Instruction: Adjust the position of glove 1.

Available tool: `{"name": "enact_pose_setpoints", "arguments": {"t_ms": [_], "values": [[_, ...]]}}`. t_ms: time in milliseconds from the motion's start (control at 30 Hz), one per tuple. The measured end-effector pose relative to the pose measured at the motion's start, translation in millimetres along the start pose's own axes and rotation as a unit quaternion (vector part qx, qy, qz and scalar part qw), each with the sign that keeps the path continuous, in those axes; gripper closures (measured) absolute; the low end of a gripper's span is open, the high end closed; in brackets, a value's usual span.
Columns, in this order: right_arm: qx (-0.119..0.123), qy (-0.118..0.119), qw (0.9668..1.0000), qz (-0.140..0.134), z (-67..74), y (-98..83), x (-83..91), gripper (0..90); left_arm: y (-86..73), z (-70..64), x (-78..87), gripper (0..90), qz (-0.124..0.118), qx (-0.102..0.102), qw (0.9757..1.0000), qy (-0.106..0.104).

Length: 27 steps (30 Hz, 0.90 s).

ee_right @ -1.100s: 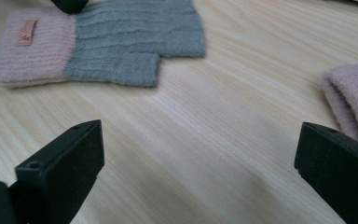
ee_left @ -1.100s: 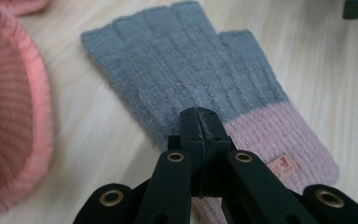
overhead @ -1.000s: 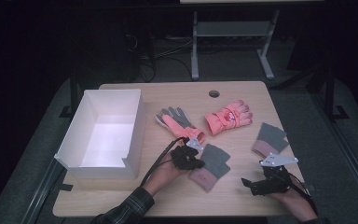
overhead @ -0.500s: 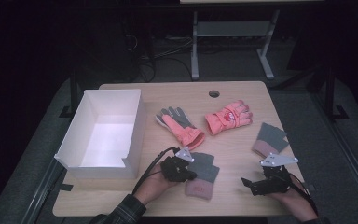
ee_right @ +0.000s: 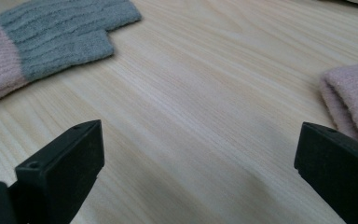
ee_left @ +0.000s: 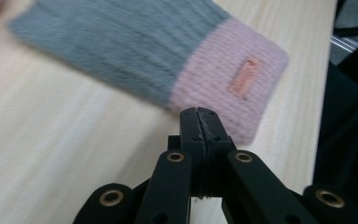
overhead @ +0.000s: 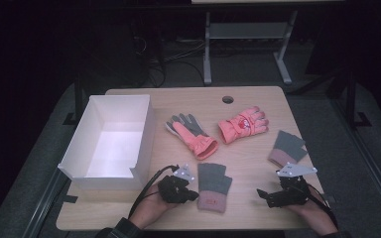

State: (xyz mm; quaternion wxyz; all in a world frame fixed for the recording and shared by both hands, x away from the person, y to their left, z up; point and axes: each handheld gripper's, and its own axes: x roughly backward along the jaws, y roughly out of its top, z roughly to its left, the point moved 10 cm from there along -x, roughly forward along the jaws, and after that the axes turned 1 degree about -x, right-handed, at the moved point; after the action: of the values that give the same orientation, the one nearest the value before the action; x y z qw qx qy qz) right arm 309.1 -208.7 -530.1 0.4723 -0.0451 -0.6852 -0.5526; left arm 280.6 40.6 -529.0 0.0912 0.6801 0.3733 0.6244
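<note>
A grey knitted glove with a pink cuff (overhead: 213, 184) lies near the table's front edge. My left gripper (overhead: 194, 194) sits at its left side, shut. In the left gripper view the closed tips (ee_left: 199, 112) rest at the edge of the pink cuff (ee_left: 223, 79), and nothing shows between the jaws. A matching grey and pink glove (overhead: 286, 148) lies at the right. My right gripper (overhead: 264, 196) stands open below it, pointing left. In the right gripper view its jaws (ee_right: 200, 128) are spread wide over bare wood, between the grey glove (ee_right: 60, 37) and a pink cuff (ee_right: 352, 100).
A white open box (overhead: 79, 148) stands at the left of the wooden table (overhead: 248, 163). Two coral gloves lie mid-table, one palm up with grey fingers (overhead: 191, 131), one with its back up (overhead: 243, 124). A cable hole (overhead: 227, 99) is at the far edge.
My left gripper has moved toward the front edge, and the grey and pink glove beside it has slid the same way. The right gripper has stayed put.
</note>
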Motion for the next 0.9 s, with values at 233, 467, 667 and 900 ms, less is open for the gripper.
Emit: {"name": "enact_pose_setpoints", "arguments": {"t_ms": [233, 467, 667, 900], "values": [[0.001, 0.001, 1.0000, 0.001, -0.6, 0.0, -0.4, 1.1, 8.5, -12.9, -13.6, 89.6, 0.004, -0.015, 0.9997, -0.021], [0.002, 0.003, 1.0000, 0.001, 0.5, 0.1, -0.3, 1.1, 24.2, -22.7, -28.3, 89.6, 0.002, -0.031, 0.9989, -0.036], [-0.001, 0.003, 1.0000, 0.000, -0.1, 0.8, 0.7, 1.1, 36.2, -27.5, -39.3, 89.6, 0.001, -0.042, 0.9979, -0.048], [0.004, 0.007, 1.0000, -0.001, -0.2, 5.4, 5.4, 1.1, 53.3, -30.6, -53.8, 89.6, -0.008, -0.047, 0.9974, -0.053]]}}
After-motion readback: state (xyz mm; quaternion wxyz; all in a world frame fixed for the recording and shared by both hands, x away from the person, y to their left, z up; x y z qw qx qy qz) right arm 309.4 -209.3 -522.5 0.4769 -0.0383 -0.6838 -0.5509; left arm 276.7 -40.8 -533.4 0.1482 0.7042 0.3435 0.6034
